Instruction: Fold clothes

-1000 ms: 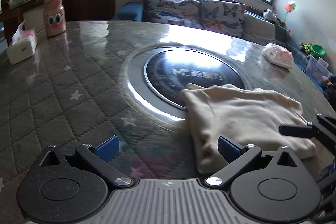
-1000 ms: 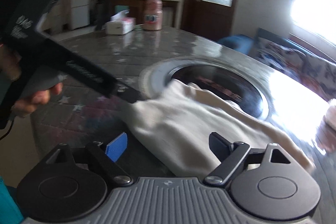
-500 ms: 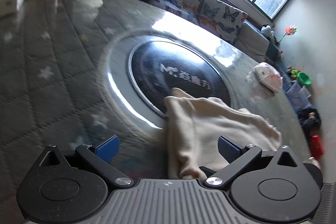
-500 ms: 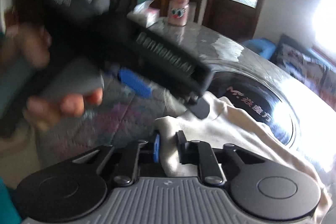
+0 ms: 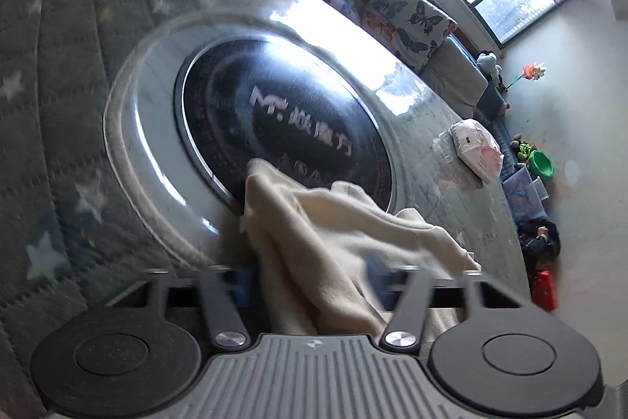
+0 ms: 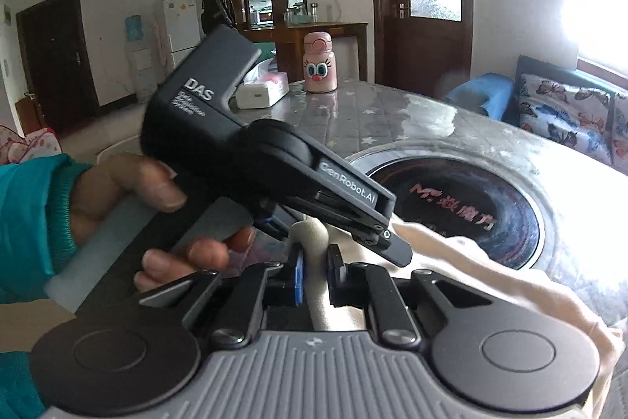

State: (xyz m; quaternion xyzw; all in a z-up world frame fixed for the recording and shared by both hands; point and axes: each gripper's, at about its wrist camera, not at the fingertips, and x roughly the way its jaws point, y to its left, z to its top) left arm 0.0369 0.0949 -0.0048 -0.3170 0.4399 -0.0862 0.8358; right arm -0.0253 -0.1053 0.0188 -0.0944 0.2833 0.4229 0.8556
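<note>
A cream garment (image 5: 333, 222) lies bunched at the near edge of the round table, partly over the black hob disc (image 5: 294, 112). My left gripper (image 5: 310, 281) has its jaws narrowed onto a thick fold of it; the fingers are blurred. In the right wrist view the same garment (image 6: 471, 273) trails off to the right. My right gripper (image 6: 316, 269) is shut on a raised edge of the cloth. The left gripper (image 6: 329, 236) crosses just above it, held by a hand (image 6: 157, 191) in a teal sleeve, fingers almost touching mine.
The table wears a grey quilted star cover (image 5: 59, 105). A pink bottle (image 6: 320, 67) and a tissue box (image 6: 261, 91) stand at its far side, a white bag (image 5: 477, 148) near the right rim. A butterfly sofa (image 5: 392, 6) runs behind. A person (image 6: 218, 2) stands far back.
The right gripper shut on the garment's edge half a second ago and still holds it. The left gripper swung in over the cloth, and its jaws have narrowed from wide open onto the fold.
</note>
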